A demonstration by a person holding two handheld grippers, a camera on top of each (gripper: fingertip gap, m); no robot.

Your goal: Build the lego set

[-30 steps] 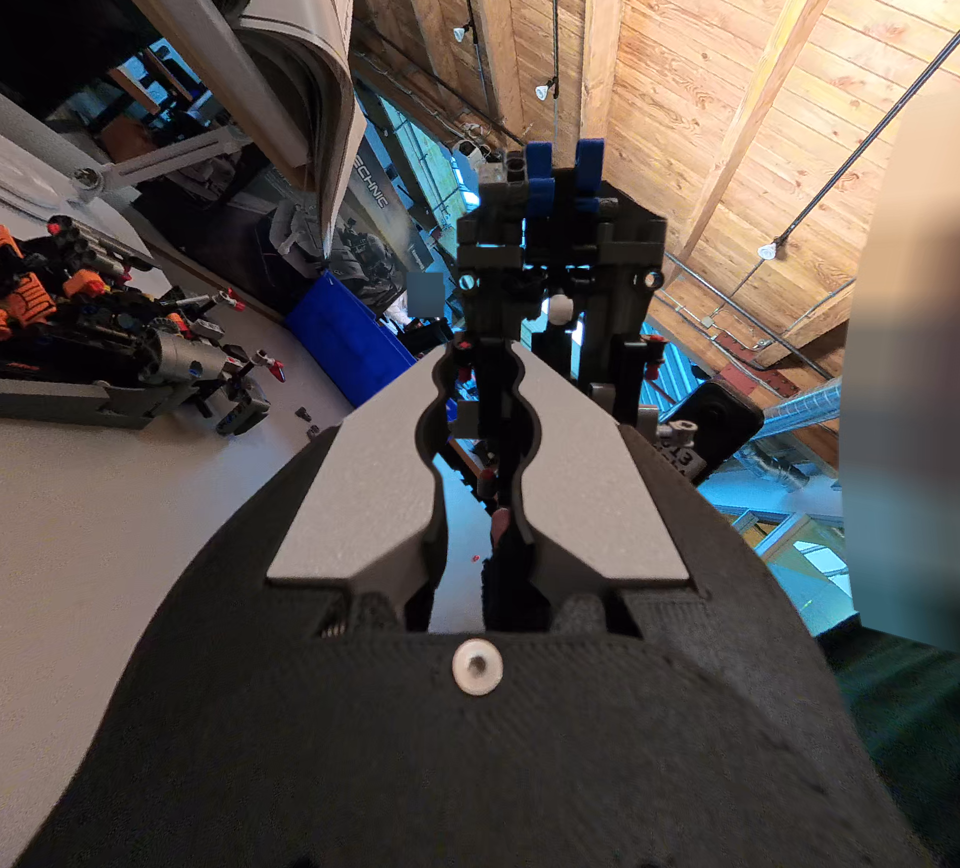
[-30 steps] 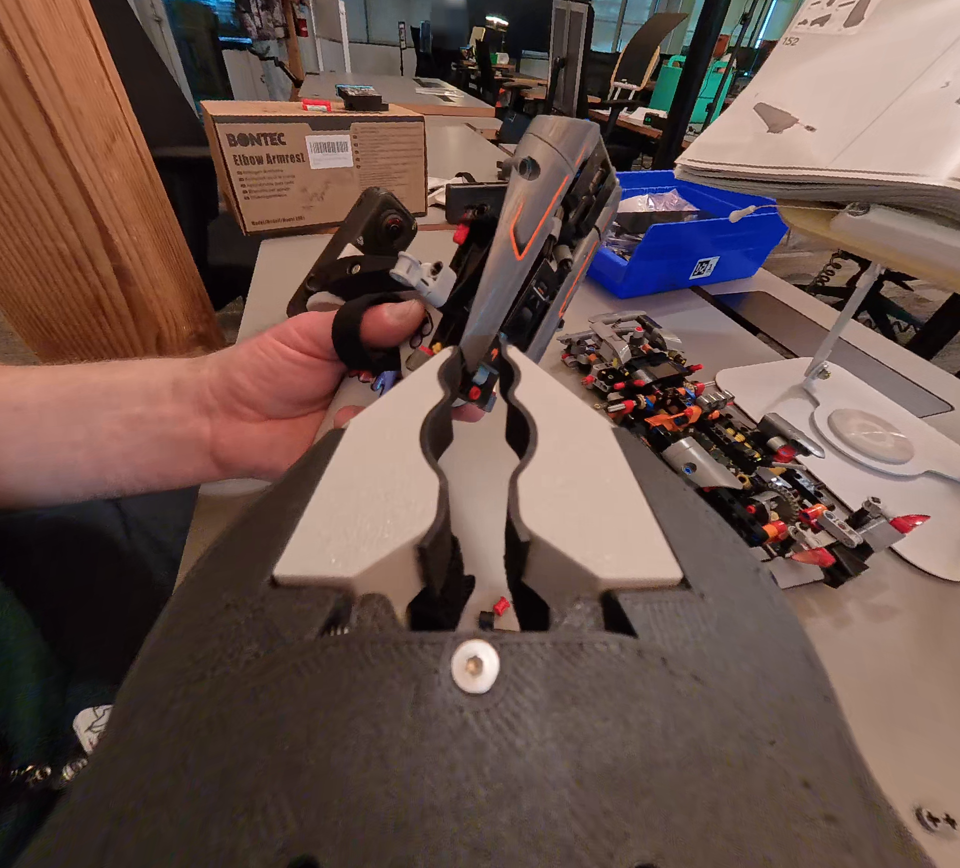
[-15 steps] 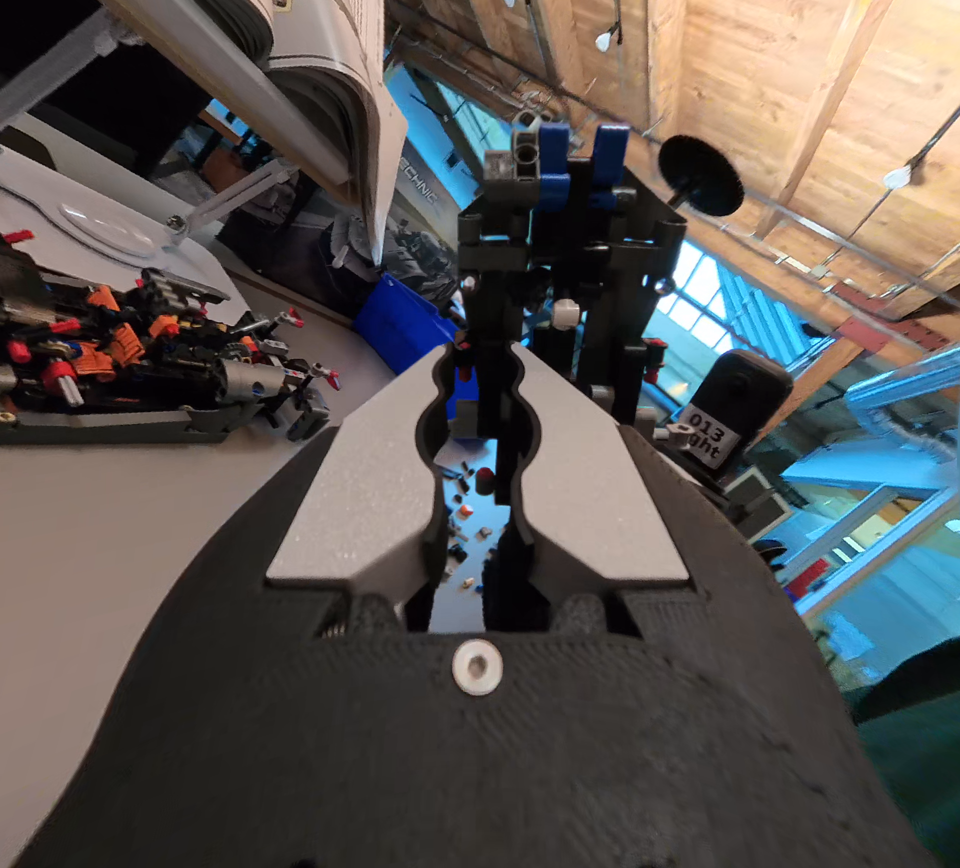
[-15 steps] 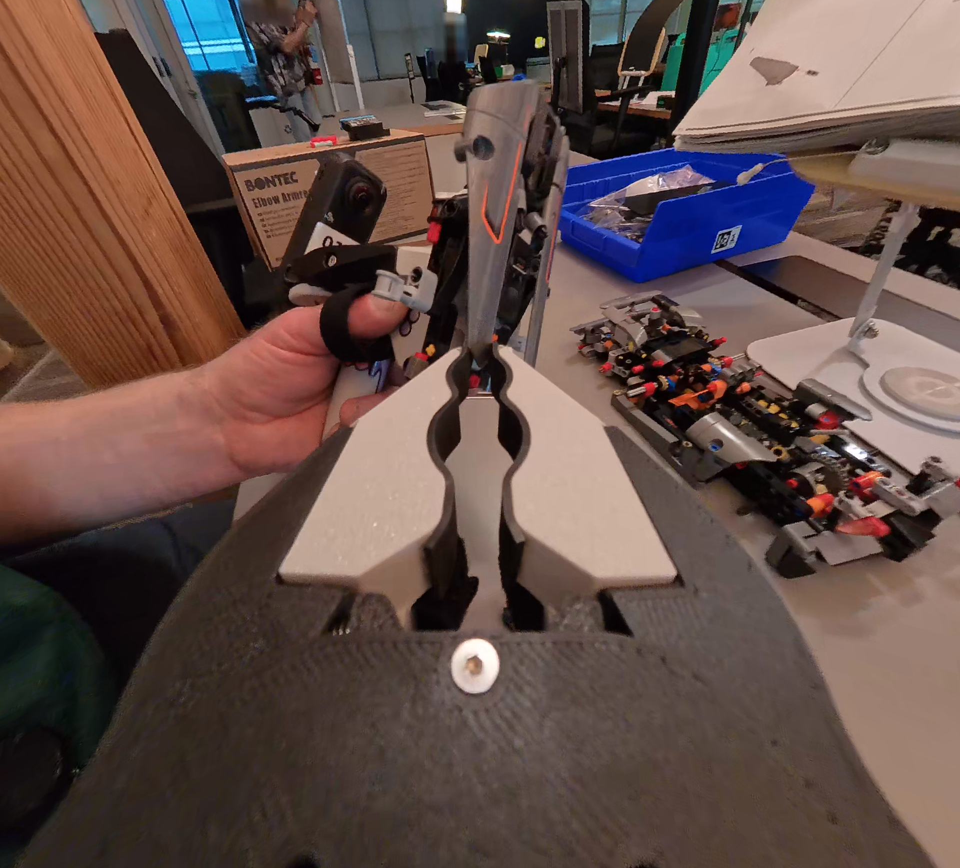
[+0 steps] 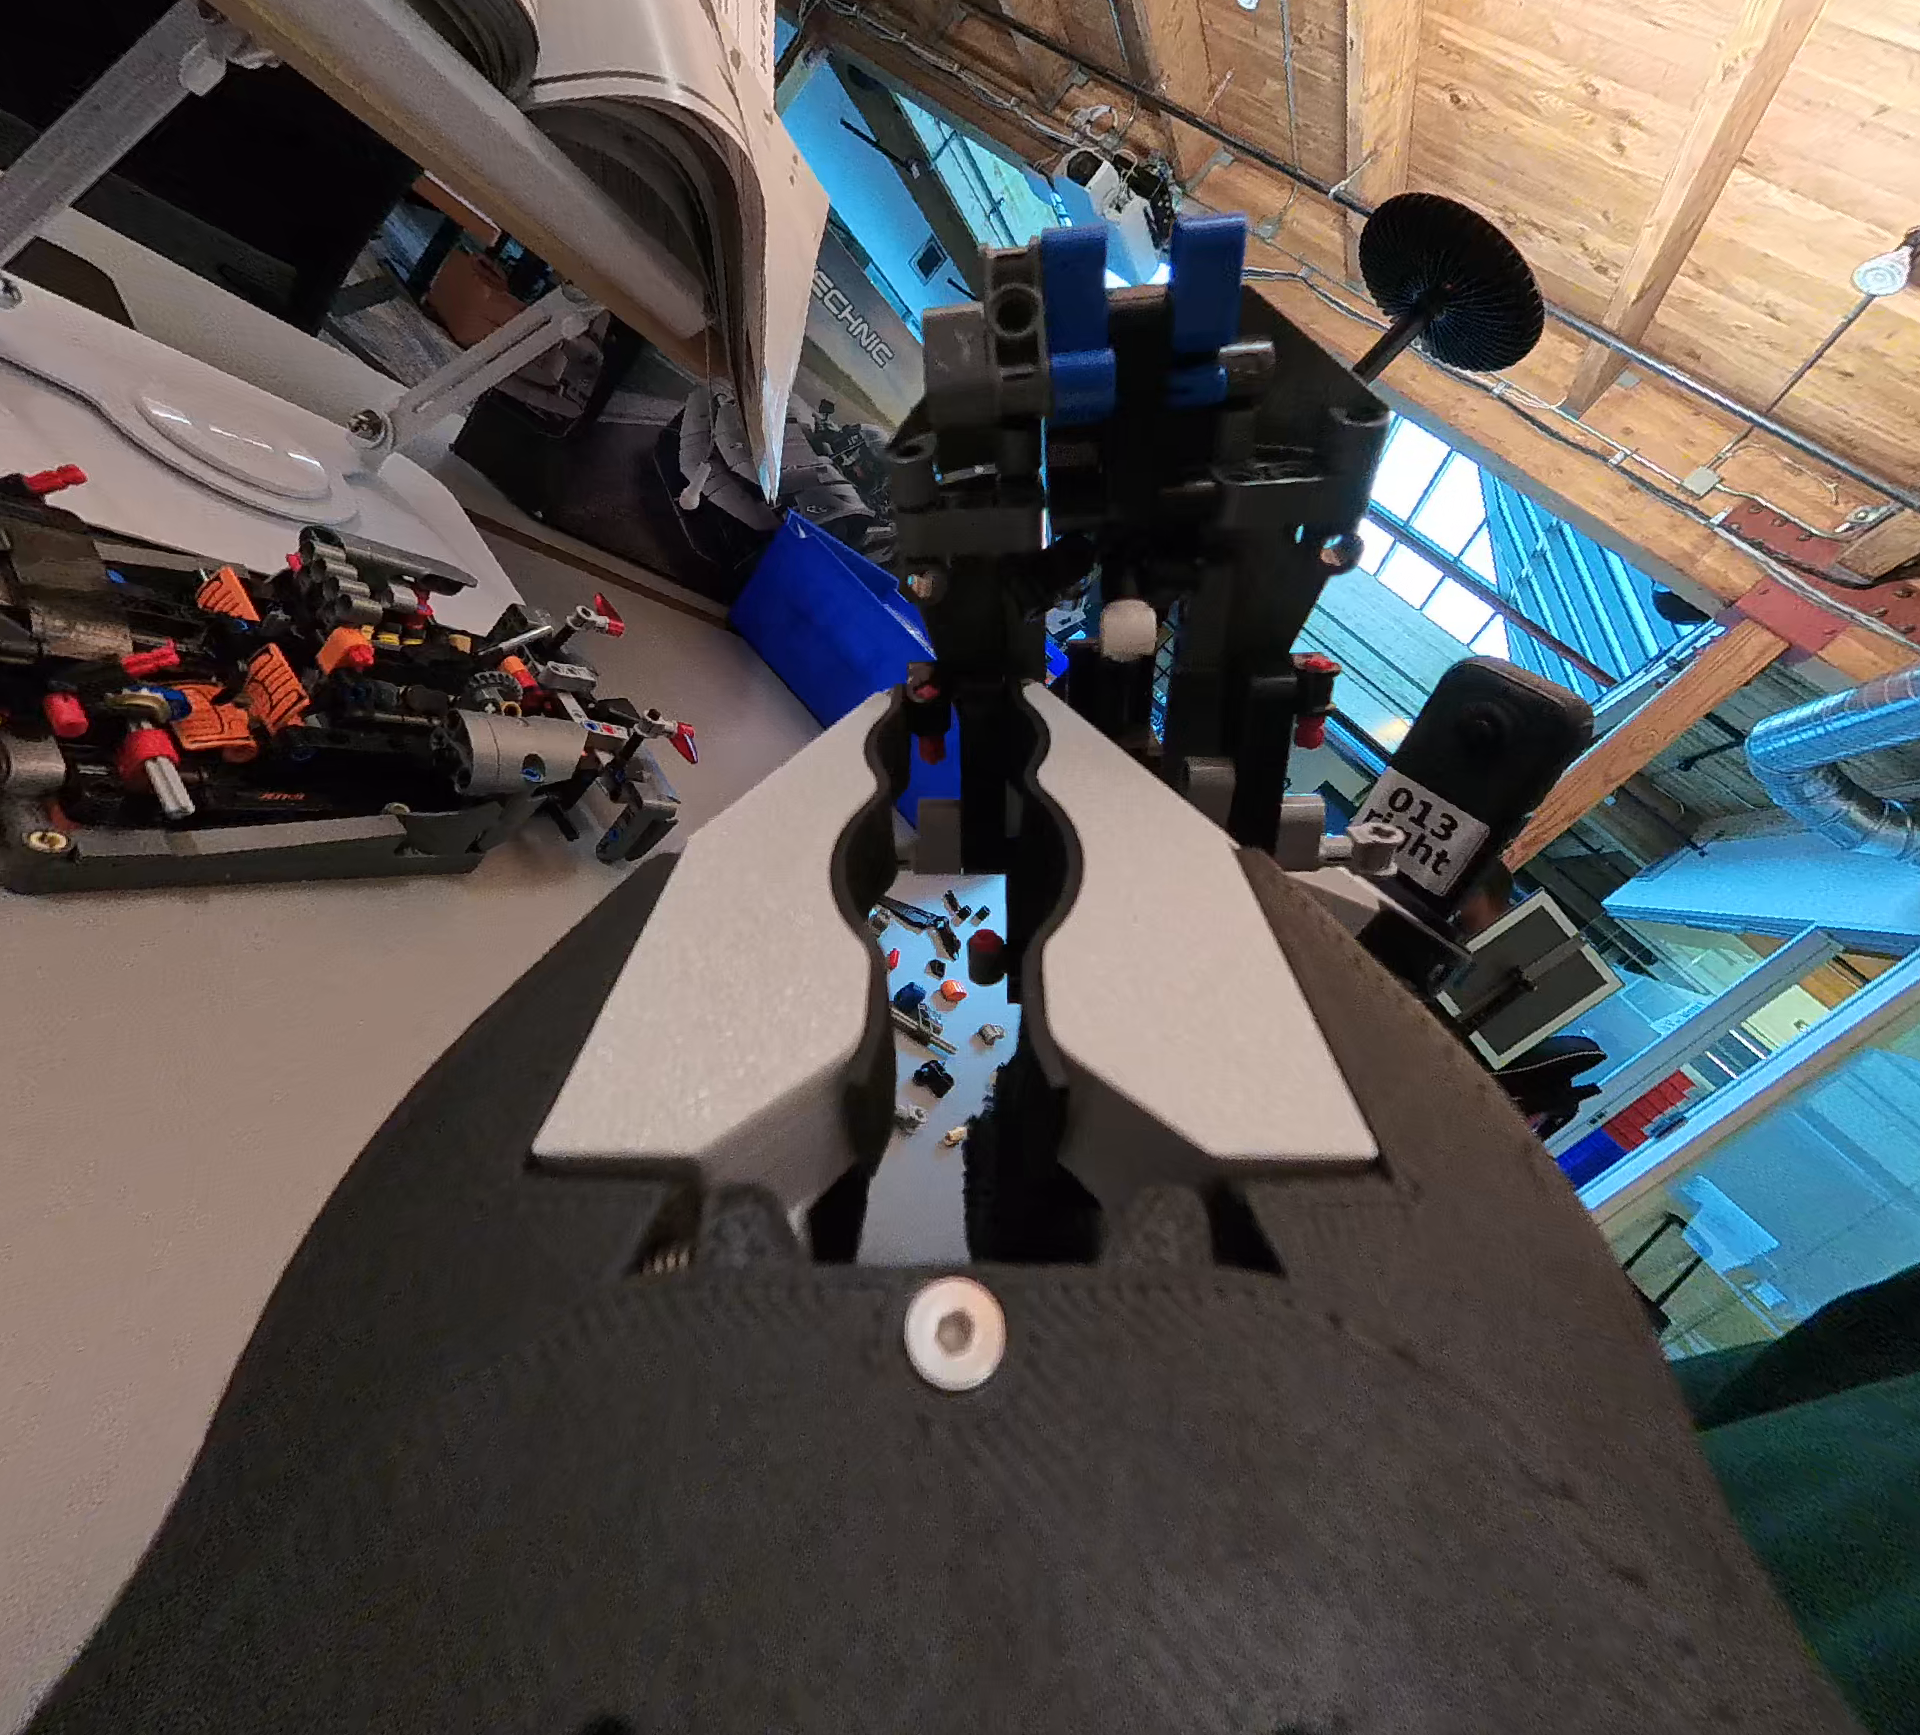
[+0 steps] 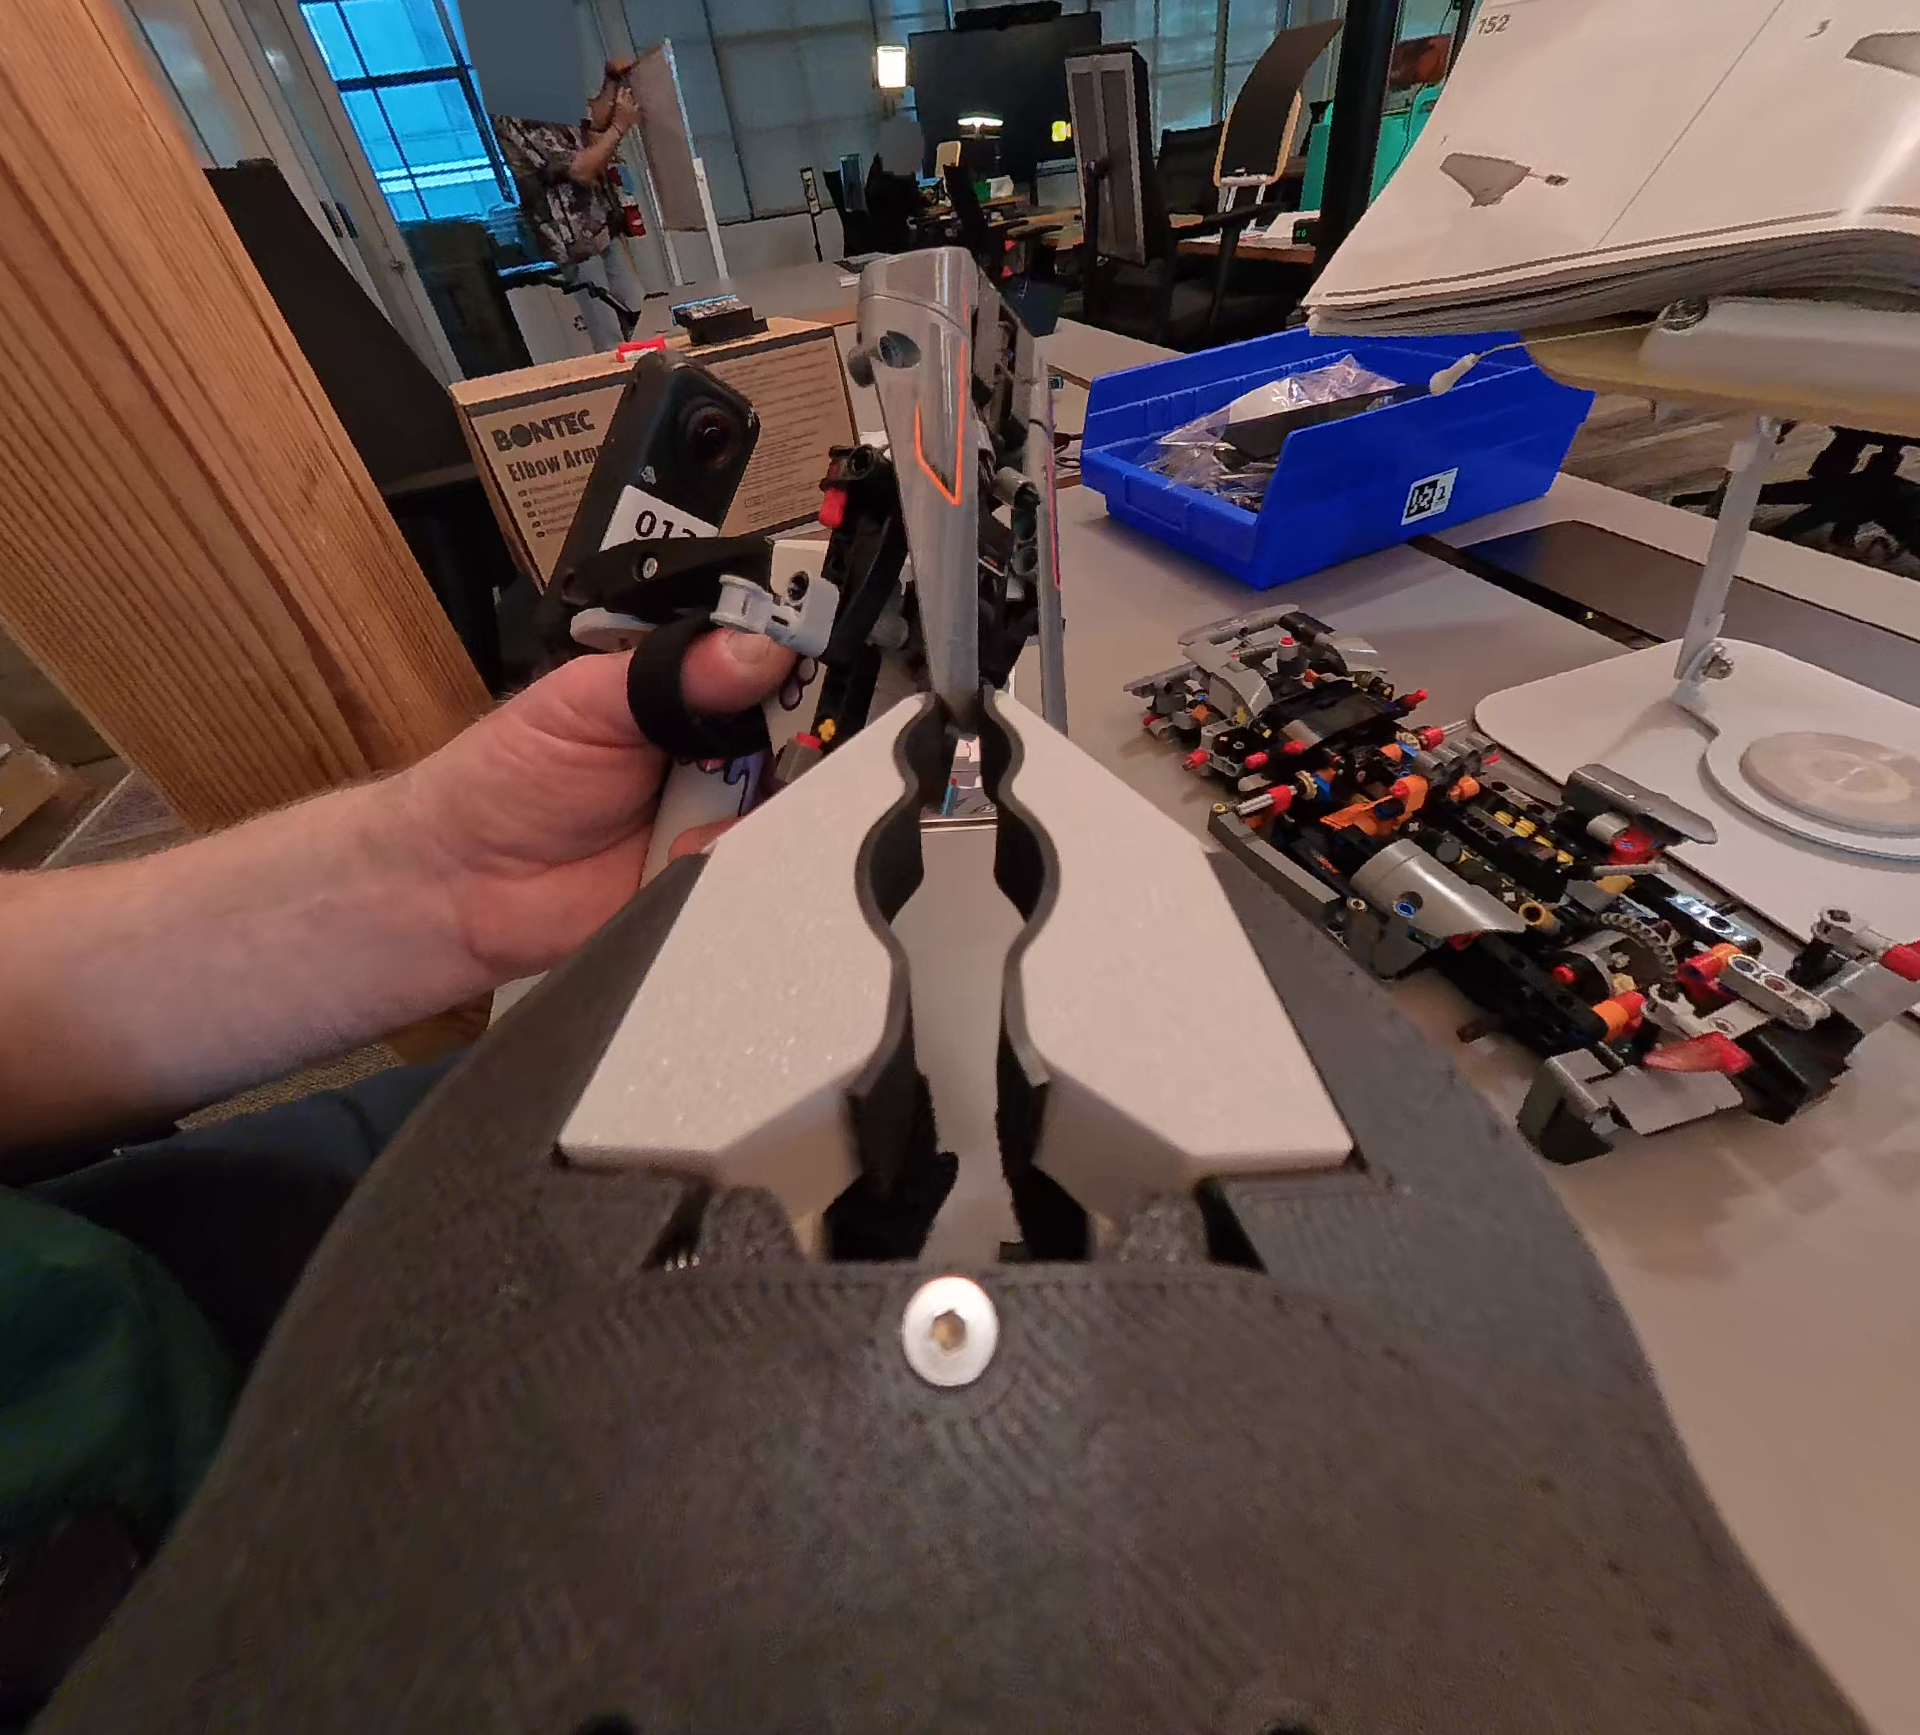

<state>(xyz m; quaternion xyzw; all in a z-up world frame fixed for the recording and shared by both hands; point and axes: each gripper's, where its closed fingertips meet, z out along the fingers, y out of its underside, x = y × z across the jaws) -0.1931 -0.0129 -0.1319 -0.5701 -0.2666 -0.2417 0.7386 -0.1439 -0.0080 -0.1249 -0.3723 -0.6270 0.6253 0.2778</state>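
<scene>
My left gripper (image 5: 966, 714) is shut on a black lego sub-assembly (image 5: 1122, 459) with blue pieces on top and holds it upright in the air. In the right wrist view the same sub-assembly shows its grey panel (image 6: 935, 459) with an orange line. My right gripper (image 6: 961, 711) is shut on the panel's lower tip. A hand (image 6: 561, 812) holds the left gripper's body (image 6: 675, 480) just left of the panel. The larger lego car chassis (image 6: 1507, 875) lies on the grey table (image 6: 1714, 1270), and it also shows in the left wrist view (image 5: 291, 750).
An open instruction book (image 6: 1683, 127) rests on a white stand (image 6: 1766, 750) behind the chassis. A blue bin (image 6: 1330, 459) with bags sits at the back. Loose small pieces (image 5: 935, 989) lie on the table below the sub-assembly. A cardboard box (image 6: 530, 449) and a wooden post (image 6: 156, 438) stand to the left.
The sub-assembly has swung from tilted to upright in both grippers. The left wrist view has tipped down, so more of the table and the loose pieces show.
</scene>
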